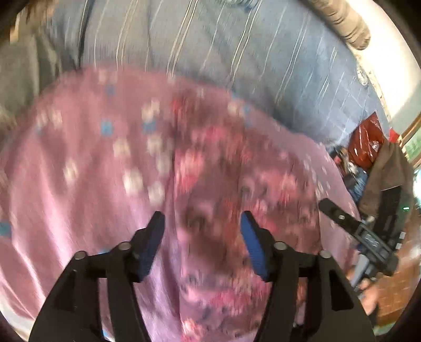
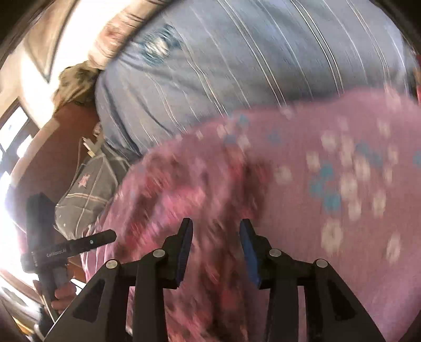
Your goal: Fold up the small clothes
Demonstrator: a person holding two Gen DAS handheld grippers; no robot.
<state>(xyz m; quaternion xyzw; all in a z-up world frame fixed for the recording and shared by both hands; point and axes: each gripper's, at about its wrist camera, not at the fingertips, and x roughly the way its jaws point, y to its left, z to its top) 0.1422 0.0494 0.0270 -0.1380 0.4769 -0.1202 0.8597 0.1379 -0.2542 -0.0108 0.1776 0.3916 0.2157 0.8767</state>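
A pink garment [image 1: 110, 163] with white and blue flowers and a darker red-flowered part lies spread on the blue striped bedding [image 1: 210, 47]. It also shows in the right wrist view [image 2: 329, 163]. Both views are blurred by motion. My left gripper [image 1: 202, 219] is open and empty just above the garment's red-flowered part. My right gripper [image 2: 215, 226] is open and empty above the same darker part. Each gripper shows in the other's view, the right one [image 1: 352, 223] at the garment's right edge, the left one [image 2: 79, 243] at its left edge.
The blue striped bedding [image 2: 236, 52] covers the bed beyond the garment. A grey checked cloth with a star [image 2: 86, 184] lies at the bed's left side. A red bag [image 1: 368, 142] and clutter stand off the right edge. A rolled grey pillow [image 1: 347, 23] lies far right.
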